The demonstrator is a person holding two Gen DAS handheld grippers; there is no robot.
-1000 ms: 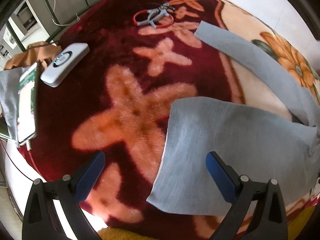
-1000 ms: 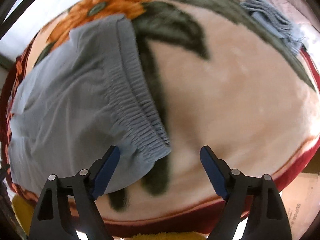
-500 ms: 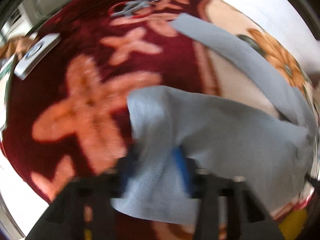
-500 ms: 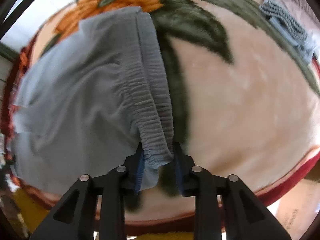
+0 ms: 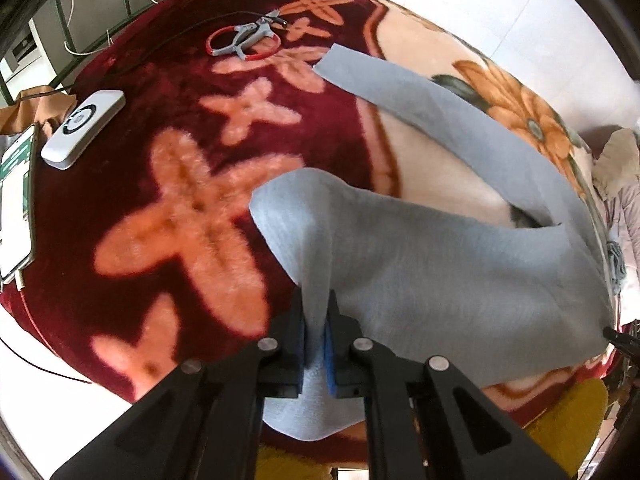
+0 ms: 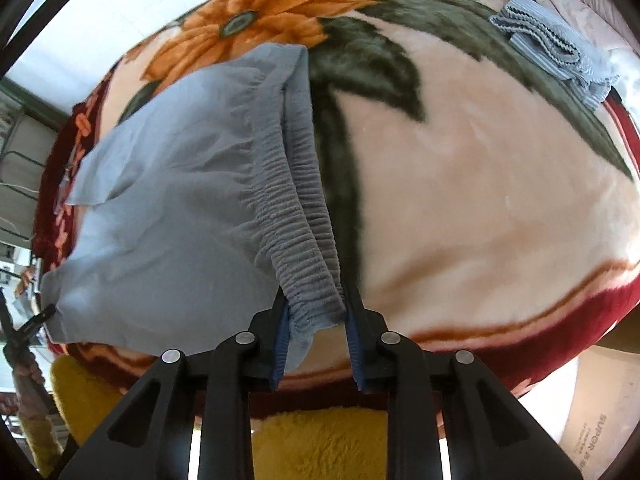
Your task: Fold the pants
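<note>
both ends pinched, first fold about to start

grey pants [image 5: 440, 264] lie spread on the flowered blanket [image 5: 192, 216], near leg toward me, far leg [image 5: 432, 108] angled away toward the far left, waistband [image 6: 296, 208] off on the right side. i have the near leg's hem in my left gripper [image 5: 316, 344]: jaws clamped tight on a ridge of the cloth, which tents up from the blanket to the pads. my right gripper [image 6: 316, 336] is closed on the near corner of the elastic waistband, the bunched band filling the gap between the blue pads; the corner looks lifted a bit off the blanket.

step in hand, as i judge it: grasp done on the near long edge, lift begun, lengthwise fold comes next. next move calls for raising both ends together, keeping the edge taut between my hands, and carrying the near leg across onto the far leg so hems and waistband line up. the far leg is splayed out, so it may need straightening or the legs won't stack cleanly.

outward: a white remote-like device [image 5: 82, 128] and a phone [image 5: 16, 200] at the left edge, a red-and-grey clamp tool [image 5: 244, 42] with a cable far left, a folded blue ribbed cloth [image 6: 548, 52] far right. all well apart from the pants.
</note>
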